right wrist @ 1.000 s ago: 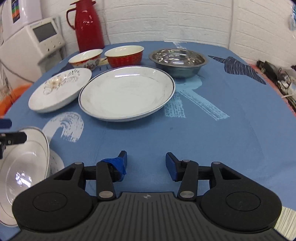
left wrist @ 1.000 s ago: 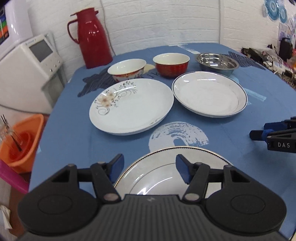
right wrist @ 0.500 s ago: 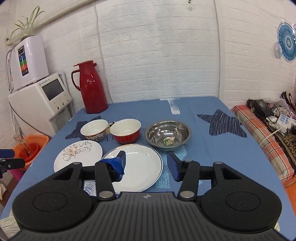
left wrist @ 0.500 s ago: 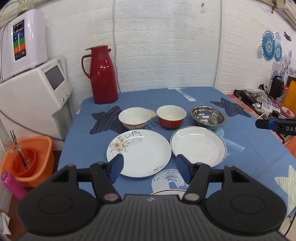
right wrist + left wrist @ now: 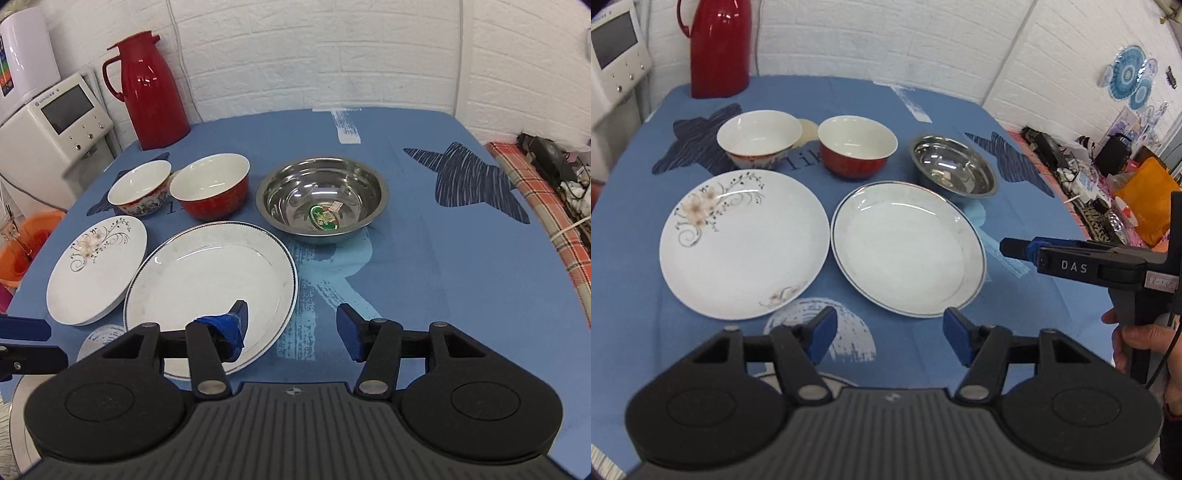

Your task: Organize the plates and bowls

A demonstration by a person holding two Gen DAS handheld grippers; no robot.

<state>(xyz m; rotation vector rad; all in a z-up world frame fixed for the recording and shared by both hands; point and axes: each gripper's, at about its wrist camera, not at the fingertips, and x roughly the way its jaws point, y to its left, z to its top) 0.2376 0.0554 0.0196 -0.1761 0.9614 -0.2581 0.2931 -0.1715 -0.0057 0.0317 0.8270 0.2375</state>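
White brick wall behind a blue-clothed table; white appliance at left.

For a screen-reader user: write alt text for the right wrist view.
The open right gripper hovers over a blue tablecloth, its left finger above the blue-rimmed white plate. A floral plate lies left; behind are a white bowl, a red bowl and a steel bowl, with a red thermos beyond.
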